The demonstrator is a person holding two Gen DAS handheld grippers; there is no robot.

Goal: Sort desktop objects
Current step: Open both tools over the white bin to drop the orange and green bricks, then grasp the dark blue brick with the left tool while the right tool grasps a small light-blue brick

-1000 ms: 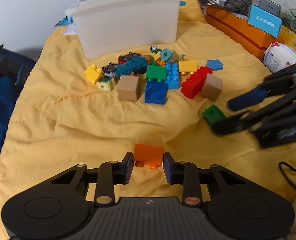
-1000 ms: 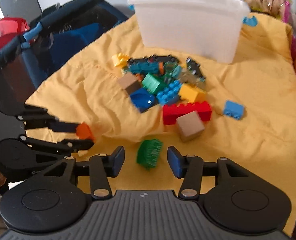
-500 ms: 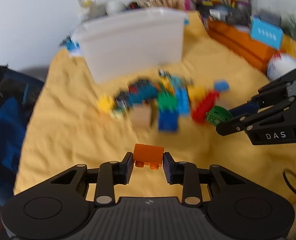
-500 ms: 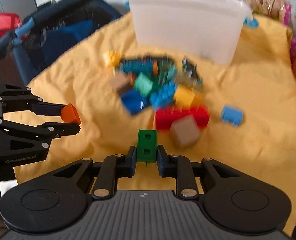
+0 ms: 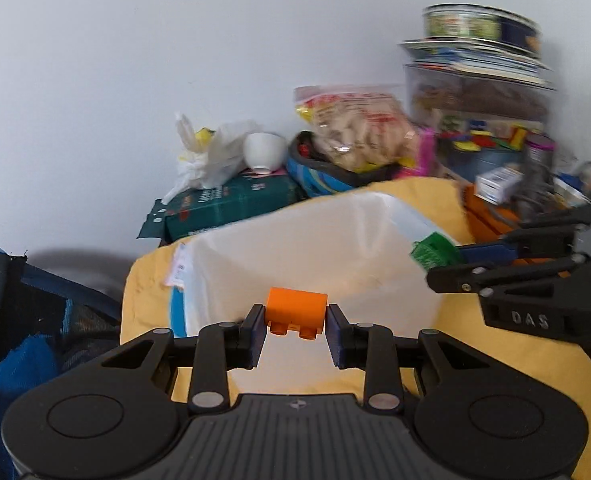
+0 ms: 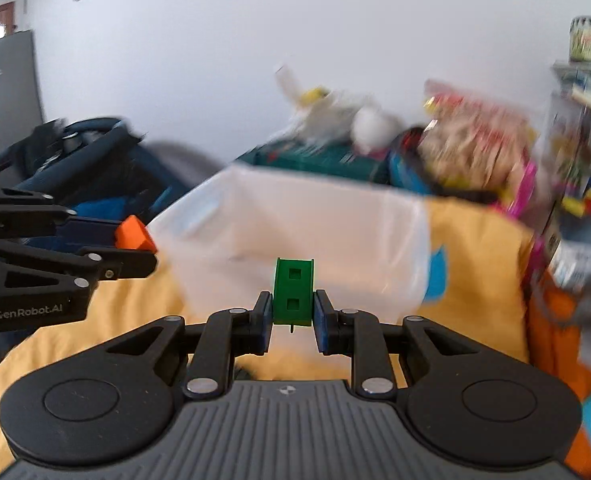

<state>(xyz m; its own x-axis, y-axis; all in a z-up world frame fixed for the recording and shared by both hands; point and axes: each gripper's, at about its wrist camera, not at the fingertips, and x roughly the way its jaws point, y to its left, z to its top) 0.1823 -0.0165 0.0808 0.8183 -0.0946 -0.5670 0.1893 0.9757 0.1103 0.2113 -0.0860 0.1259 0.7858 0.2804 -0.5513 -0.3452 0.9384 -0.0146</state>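
Looking along my left gripper (image 5: 295, 320), I had its pads clamped on the small orange plastic brick (image 5: 295, 312), long axis crosswise, the translucent white plastic bin (image 5: 399, 216) open just ahead. Along my right gripper (image 6: 293, 314), pads clamped the green plastic brick (image 6: 293, 292), long axis pointing forward at the bin (image 6: 423, 248); neither gripper seemed clearly nearer.

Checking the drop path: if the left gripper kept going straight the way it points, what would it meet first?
Probably the white plastic bin: the left gripper, shut on the orange block, points into its opening, though depth is unclear.
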